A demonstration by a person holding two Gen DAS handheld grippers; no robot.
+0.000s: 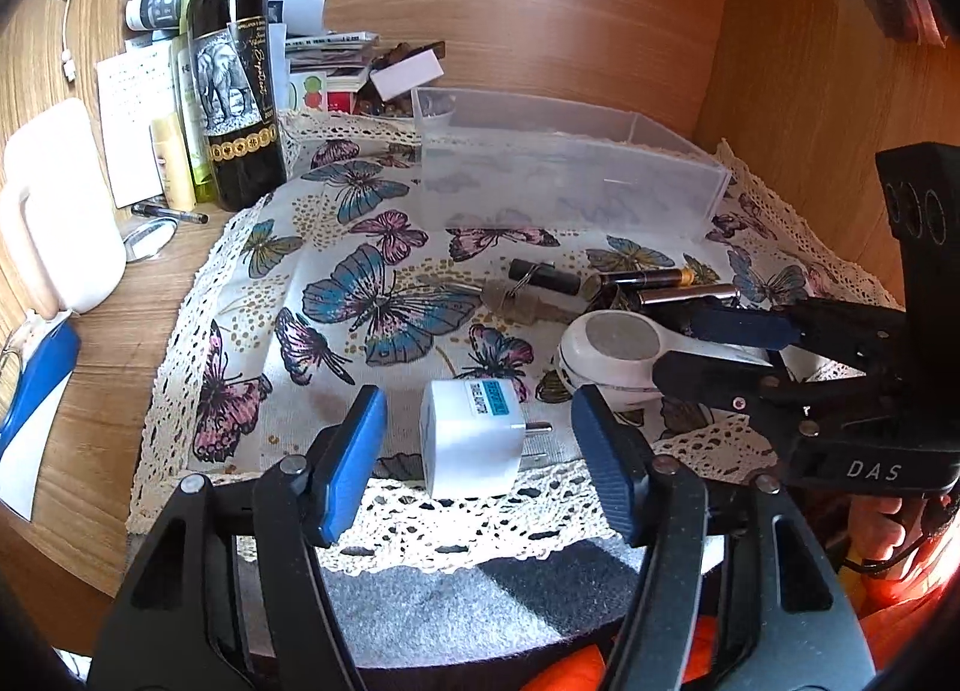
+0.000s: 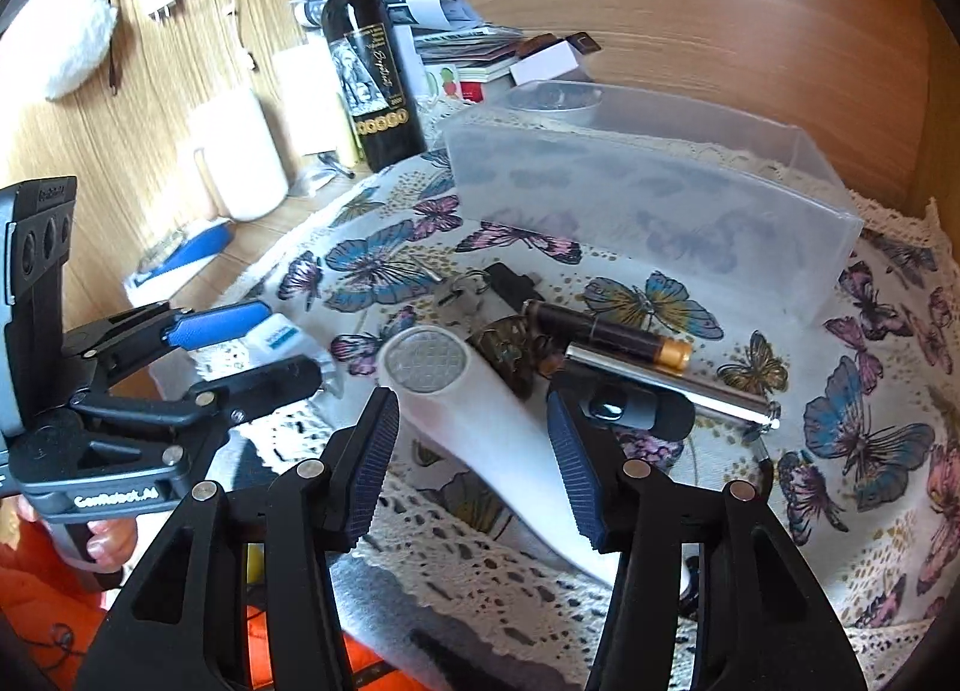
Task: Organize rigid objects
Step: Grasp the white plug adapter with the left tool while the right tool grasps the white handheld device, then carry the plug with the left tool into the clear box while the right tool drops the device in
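The left tool (image 1: 477,460) is wide open, its blue pads on both sides of a white plug adapter (image 1: 468,439) but not touching it. The adapter stands on the lace edge of the butterfly cloth (image 1: 336,295), near the front border of the desk (image 1: 108,367), with its pins pointing right. It has a small blue-green label, but the print is too small to read.

The right tool (image 2: 474,466) is also wide open. The long white handle of a foot file (image 2: 474,421) lies between its pads; I cannot tell if they touch it. From the left wrist view, the letters "DAS" show on the body of the right tool. From the right wrist view, the left tool carries a white brand name that I cannot read with certainty.

Only the right wrist view shows clearly the things behind the file: a key on a ring (image 2: 459,292), a dark battery with a gold end (image 2: 612,334), a silver tube (image 2: 666,385) and a dark clip (image 2: 636,409), all close together.

The clear plastic box (image 1: 564,175) stands at the back of the cloth, well apart from the adapter, with open cloth between them. A wine bottle (image 1: 234,90) with an elephant on its label stands left of the box. Pink, green and orange notes hang on the back wall, their writing unreadable.
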